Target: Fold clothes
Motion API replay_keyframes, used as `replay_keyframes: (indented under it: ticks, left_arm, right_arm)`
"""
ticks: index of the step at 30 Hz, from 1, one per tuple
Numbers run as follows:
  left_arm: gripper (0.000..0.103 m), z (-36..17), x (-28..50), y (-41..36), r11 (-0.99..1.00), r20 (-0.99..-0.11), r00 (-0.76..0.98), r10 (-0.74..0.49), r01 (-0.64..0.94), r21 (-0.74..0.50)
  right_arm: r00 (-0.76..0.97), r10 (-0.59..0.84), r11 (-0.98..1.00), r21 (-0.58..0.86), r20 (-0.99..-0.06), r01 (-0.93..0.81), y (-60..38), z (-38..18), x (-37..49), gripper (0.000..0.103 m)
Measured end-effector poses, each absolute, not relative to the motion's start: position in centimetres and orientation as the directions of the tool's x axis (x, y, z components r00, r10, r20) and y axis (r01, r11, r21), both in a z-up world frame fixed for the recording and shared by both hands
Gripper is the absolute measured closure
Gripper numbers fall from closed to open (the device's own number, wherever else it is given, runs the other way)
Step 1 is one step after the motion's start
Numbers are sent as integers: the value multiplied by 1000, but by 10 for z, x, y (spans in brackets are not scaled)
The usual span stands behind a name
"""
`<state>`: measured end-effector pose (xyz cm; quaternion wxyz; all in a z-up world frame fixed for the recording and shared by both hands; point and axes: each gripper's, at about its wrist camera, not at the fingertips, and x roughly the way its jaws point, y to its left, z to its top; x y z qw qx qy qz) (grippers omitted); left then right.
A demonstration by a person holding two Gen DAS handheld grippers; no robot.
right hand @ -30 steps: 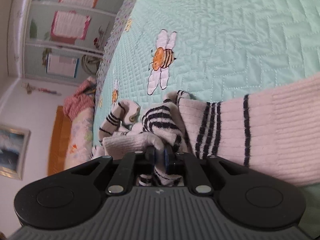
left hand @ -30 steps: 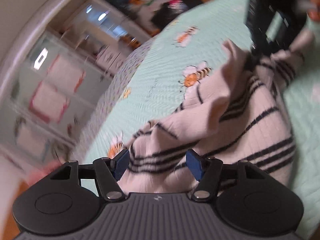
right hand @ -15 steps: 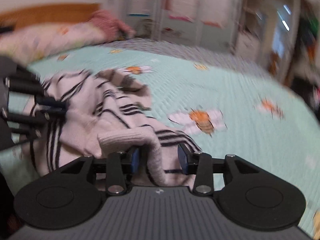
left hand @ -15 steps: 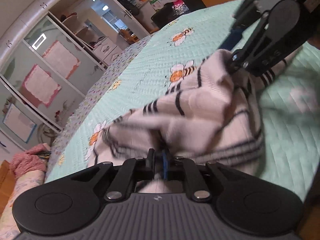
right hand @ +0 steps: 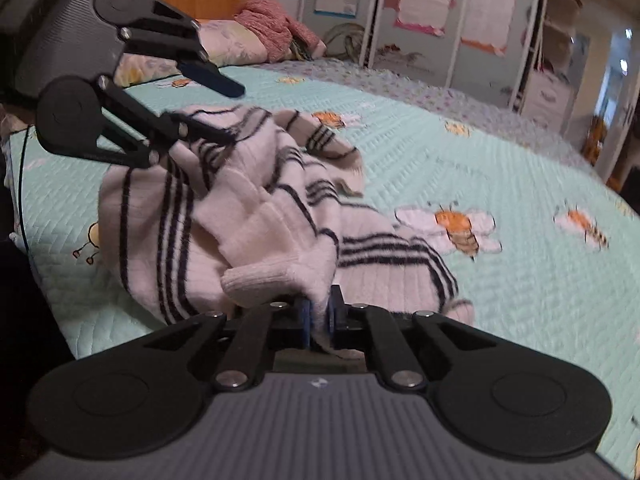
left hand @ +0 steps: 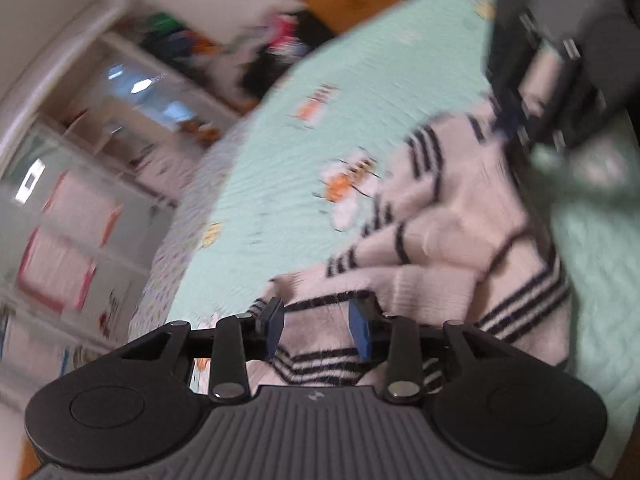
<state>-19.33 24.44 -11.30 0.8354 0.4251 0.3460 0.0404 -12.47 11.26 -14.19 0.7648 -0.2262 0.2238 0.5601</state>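
A crumpled white knitted sweater with black stripes point(right hand: 256, 216) lies on the bed's mint-green quilted bedspread with bee motifs point(right hand: 500, 168). The right gripper point(right hand: 317, 322) has just closed; its fingers pinch a fold of the knit. The left gripper point(left hand: 316, 330) has just been opening; its fingers stand apart over the fabric, gripping nothing.
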Motion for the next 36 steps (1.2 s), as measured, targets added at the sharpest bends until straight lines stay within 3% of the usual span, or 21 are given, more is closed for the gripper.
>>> replay_keyframes:
  ticks: [7,12,14,16,19,26,29,31,33,36]
  left_arm:
    - [48,-124,-166,250,586,-626,716,309,375,718]
    - [44,-146,-155,250,523,-661,675,327,454,722]
    - [56,-152,-155,253,532,-686,650,327,473,702]
    - [90,-155,-161,251,550,-702,634,325,478,685]
    - [100,-158,-179,245,576,-670,656,348,414,705]
    - [100,-159,-208,235,643,-599,703,383,262,720]
    - [95,-159,-206,231,603,-578,716,393,274,749]
    - [82,-155,-206,231,580,-565,726,392,282,764]
    - [50,-149,-203,234,556,-535,742,405,264,788]
    - [44,-140,-193,241,541,-534,747,398,279,793]
  right_arm:
    - [254,748,284,-51,-613,-958,118,-152,-120,94]
    - [245,746,283,-39,-619,-958,118,-151,-123,94]
    - [246,746,282,-41,-619,-959,118,-151,-124,94]
    - [248,747,279,-47,-617,-959,117,-151,-125,93]
    - [258,748,274,-71,-611,-959,116,-153,-128,93]
    - [253,742,293,-38,-621,-955,118,-160,-127,93]
    - [249,741,297,-28,-624,-954,118,-159,-127,91]
    - [247,740,300,-21,-626,-954,118,-159,-126,91]
    - [245,740,303,-14,-626,-953,117,-159,-126,90]
    - [243,740,304,-11,-627,-953,117,-160,-127,90]
